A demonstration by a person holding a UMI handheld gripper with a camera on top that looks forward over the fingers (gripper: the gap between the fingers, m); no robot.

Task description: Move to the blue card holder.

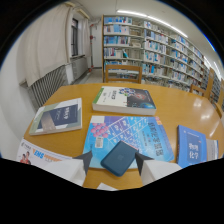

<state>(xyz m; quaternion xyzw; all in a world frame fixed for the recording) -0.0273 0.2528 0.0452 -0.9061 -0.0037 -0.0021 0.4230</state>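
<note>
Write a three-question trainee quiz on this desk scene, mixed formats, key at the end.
1. True or false: the blue card holder lies between the two fingers of the tongs.
2. The card holder rests on: A) bare table B) a light blue book C) a chair.
3. Fill in: beyond the wooden table stand rows of ____.

Key: 1 true; 2 B; 3 bookshelves. The tongs are open, with a gap at either side of the holder.
</note>
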